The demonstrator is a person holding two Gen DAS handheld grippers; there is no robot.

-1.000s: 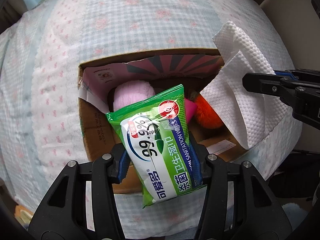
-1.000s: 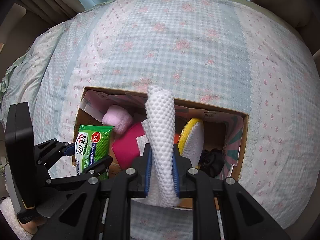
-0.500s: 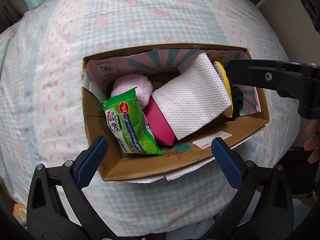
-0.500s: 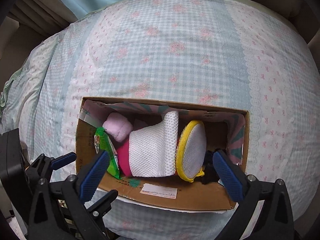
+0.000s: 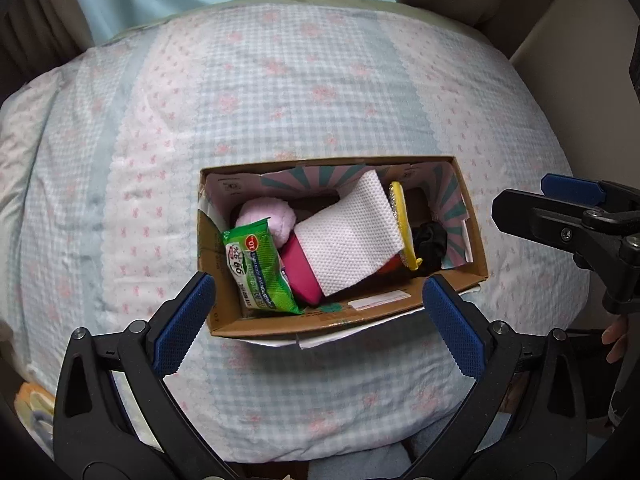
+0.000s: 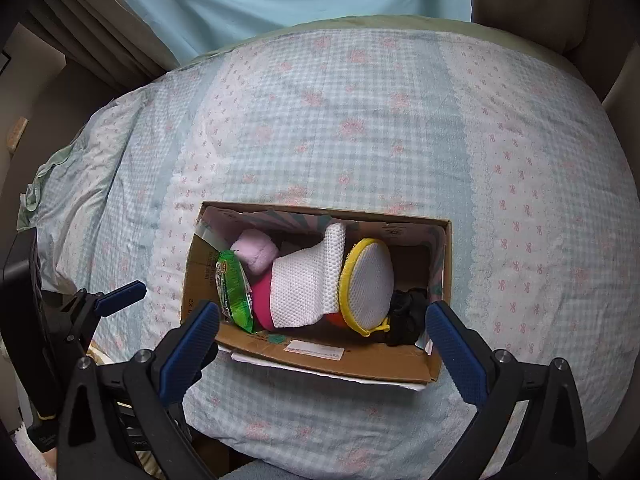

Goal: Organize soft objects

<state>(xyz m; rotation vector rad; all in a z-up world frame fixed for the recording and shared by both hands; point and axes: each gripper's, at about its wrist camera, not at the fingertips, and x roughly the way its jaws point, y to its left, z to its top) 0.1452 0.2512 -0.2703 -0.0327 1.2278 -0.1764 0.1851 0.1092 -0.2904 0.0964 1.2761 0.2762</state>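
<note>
Both grippers are seen spread wide and empty: the left gripper [image 5: 320, 308] and the right gripper [image 6: 322, 338] are held above the near wall of the cardboard box [image 5: 280, 326], which is set on the checked bedspread [image 5: 320, 80]. Inside the box, the green wipes packet [image 5: 258, 266] is stood on edge against the left wall, likely to save floor space. A pink plush ball [image 5: 266, 220] is tucked behind it. The white textured cloth [image 5: 348, 232] is laid slanting over a magenta item [image 5: 300, 270], with a yellow-rimmed mesh pouch [image 6: 368, 280] upright beside it and something black [image 6: 406, 314] at the right end. No loose soft items are visible on the bedspread, so packing is judged nearly or fully done.
</note>
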